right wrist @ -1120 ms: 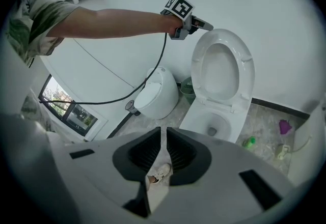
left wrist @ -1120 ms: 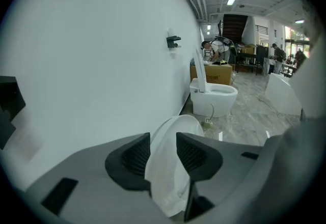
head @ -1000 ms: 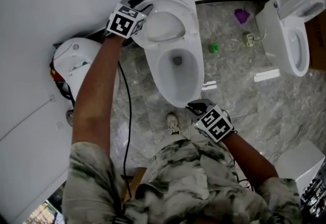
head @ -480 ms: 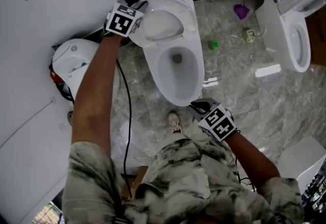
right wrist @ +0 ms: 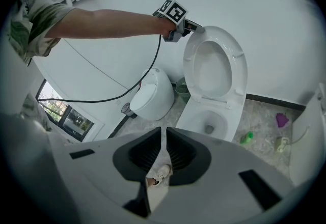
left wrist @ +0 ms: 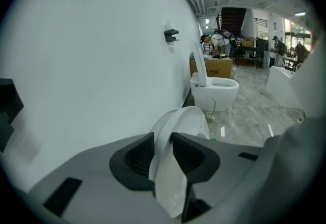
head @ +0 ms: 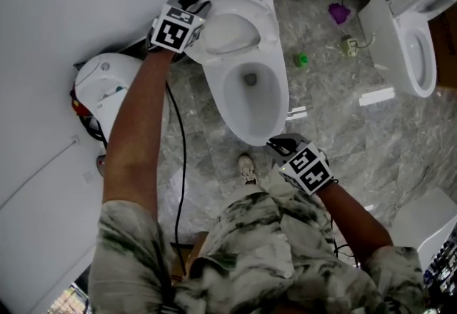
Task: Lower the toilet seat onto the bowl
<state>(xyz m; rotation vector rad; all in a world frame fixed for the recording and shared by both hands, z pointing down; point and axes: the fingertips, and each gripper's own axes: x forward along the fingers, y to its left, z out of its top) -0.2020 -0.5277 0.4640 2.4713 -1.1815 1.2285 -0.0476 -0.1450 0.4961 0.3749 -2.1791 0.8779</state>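
At the back of the toilet bowl (head: pixel 280 102) the toilet seat (right wrist: pixel 239 73) is standing tipped up toward the wall, its long axis running from the hinge at the bowl's rear up to the free edge. The left gripper (left wrist: pixel 163 152) is sitting right on that top edge, the far end from the hinge. Its jaws have just been closing, and they're pinching the thin white rim between the pads. The right gripper (head: pixel 277 143) is hanging by the bowl's front lip, well away from the seat, jaws nearly together with nothing in them. So I'm guessing the left hand is doing this one, swinging the edge forward and down over the bowl.
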